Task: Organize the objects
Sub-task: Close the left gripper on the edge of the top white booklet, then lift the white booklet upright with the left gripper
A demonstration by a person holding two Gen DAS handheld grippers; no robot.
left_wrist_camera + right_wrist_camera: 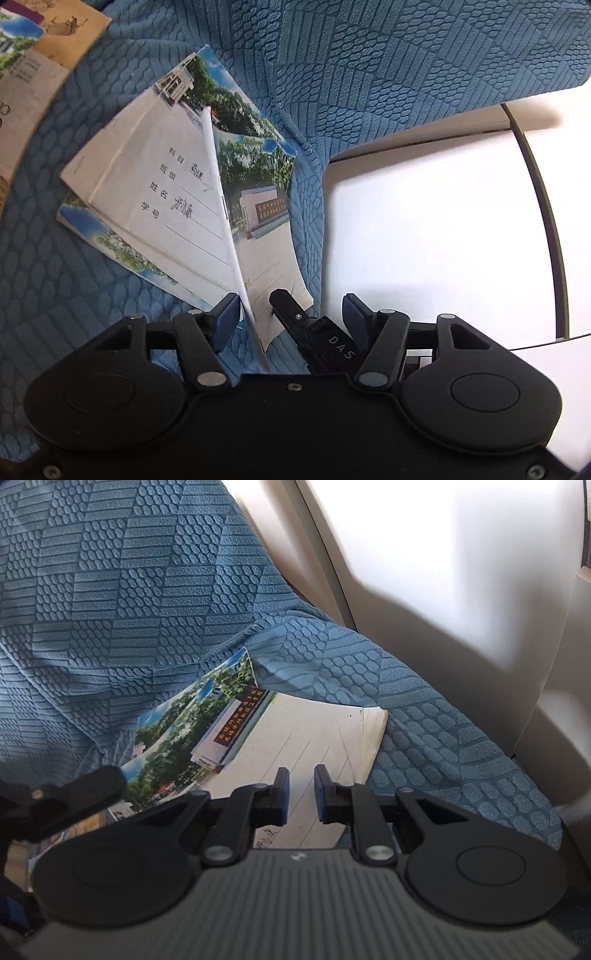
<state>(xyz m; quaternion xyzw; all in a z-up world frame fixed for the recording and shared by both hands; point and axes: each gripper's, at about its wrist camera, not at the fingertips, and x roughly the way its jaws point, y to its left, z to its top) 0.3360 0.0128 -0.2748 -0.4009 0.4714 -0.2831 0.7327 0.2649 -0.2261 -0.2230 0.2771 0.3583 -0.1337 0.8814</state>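
Notebooks (177,206) with photo covers are lying in a loose, splayed pile on the blue textured cover (369,55) of what is looking like a sofa or padded seat. One booklet is standing on edge across the pile, its spine running toward the left tool (291,310), whose fingers are standing apart with that raised edge resting against the left pad (227,314); nothing is being squeezed. A judgement: the booklet is being propped up so it can be squared against the others. The right tool (301,790) is hovering just above the pile's pale lined cover (295,734), its fingers drawn close with a narrow gap and nothing between them, probably steadying or nudging the pile. Its black finger is also showing in the left view, beside the raised booklet. More books (33,66) are lying well apart from the pile, toward the far left. Beside the pile, the blue cover is ending at a smooth white panel (424,240), brightly lit.
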